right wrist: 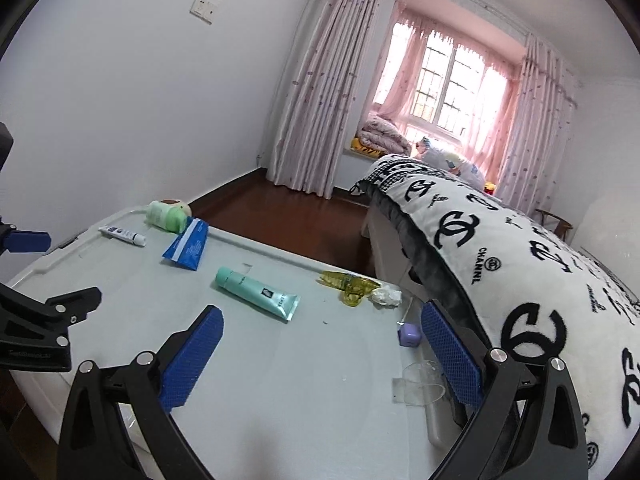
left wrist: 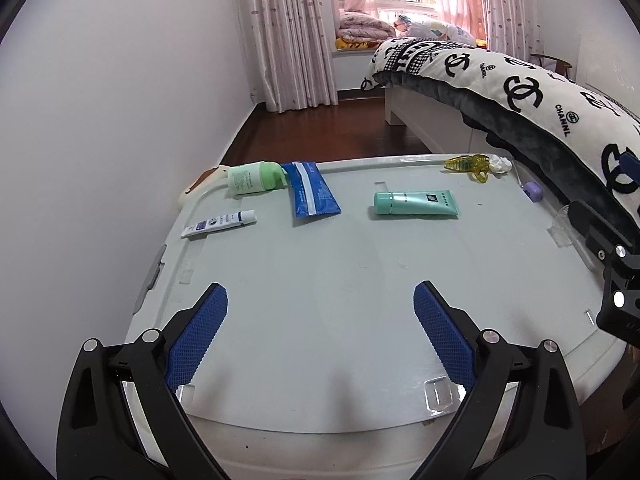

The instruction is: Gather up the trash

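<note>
On the grey storage-box lid [left wrist: 320,280] lie a small white tube [left wrist: 218,223], a light green bottle [left wrist: 254,178], a blue pouch [left wrist: 312,194], a teal tube [left wrist: 416,203], a crumpled yellow wrapper [left wrist: 470,166], a white tissue wad [left wrist: 500,164] and a small purple piece [left wrist: 533,191]. My left gripper [left wrist: 320,308] hovers open over the near part of the lid, holding nothing. My right gripper [right wrist: 322,330] is open and bare too, with the teal tube [right wrist: 256,293], yellow wrapper [right wrist: 350,286], tissue wad [right wrist: 385,295] and purple piece [right wrist: 409,336] ahead of it.
A bed with a black-and-white patterned blanket [right wrist: 520,264] presses against the lid's right side. A white wall [left wrist: 100,120] runs along the left. Dark wooden floor [left wrist: 340,128] lies beyond the lid. A clear plastic piece [right wrist: 420,386] is stuck near the lid's right edge.
</note>
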`<action>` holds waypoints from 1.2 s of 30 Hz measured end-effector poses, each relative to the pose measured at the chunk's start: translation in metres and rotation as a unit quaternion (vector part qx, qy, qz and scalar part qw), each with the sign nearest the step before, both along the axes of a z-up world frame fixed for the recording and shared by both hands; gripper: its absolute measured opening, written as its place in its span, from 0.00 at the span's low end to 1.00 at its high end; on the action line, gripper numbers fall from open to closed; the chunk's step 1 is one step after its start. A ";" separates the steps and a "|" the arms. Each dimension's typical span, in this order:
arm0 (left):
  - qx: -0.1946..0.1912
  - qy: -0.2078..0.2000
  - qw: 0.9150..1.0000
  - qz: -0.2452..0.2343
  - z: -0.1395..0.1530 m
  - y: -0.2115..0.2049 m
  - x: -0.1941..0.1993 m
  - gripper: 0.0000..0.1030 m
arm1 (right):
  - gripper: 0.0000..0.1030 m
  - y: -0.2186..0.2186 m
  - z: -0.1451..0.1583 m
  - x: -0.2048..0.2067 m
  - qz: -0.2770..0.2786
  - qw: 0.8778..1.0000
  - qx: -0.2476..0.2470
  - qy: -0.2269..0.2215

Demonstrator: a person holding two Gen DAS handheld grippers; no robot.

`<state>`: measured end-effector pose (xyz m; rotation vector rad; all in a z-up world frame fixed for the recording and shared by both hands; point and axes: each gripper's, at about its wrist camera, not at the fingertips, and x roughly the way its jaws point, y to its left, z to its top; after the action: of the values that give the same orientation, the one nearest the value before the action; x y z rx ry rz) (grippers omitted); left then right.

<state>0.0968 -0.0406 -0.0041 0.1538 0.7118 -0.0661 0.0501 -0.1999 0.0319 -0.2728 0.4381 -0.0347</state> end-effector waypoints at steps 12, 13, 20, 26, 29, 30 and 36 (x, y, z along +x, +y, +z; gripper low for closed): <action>0.004 -0.031 0.999 -0.011 0.007 -0.004 -0.007 0.89 | 0.95 -0.002 0.006 -0.004 0.024 0.999 0.027 -0.003; 0.003 -0.033 0.999 -0.012 0.008 -0.004 -0.007 0.89 | 0.95 -0.003 0.007 -0.005 0.028 0.999 0.031 -0.003; -0.001 -0.040 0.999 -0.010 0.010 -0.003 -0.008 0.89 | 0.95 -0.004 0.008 -0.007 0.025 0.999 0.030 -0.006; -0.010 -0.048 0.999 -0.016 0.014 0.000 -0.010 0.89 | 0.95 0.000 0.012 -0.013 0.030 0.999 0.019 -0.025; -0.014 -0.054 0.998 -0.014 0.016 0.001 -0.010 0.89 | 0.95 0.002 0.010 -0.012 0.037 0.999 0.018 -0.021; -0.015 -0.055 0.998 -0.013 0.016 0.002 -0.010 0.89 | 0.95 0.003 0.010 -0.012 0.038 0.999 0.015 -0.020; -0.019 -0.054 0.998 -0.019 0.016 0.001 -0.011 0.89 | 0.95 0.007 0.009 -0.013 0.041 0.999 0.007 -0.025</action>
<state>0.0860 -0.0393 0.0124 0.1339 0.6003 -0.1073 0.0367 -0.1927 0.0414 -0.2759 0.3778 0.0412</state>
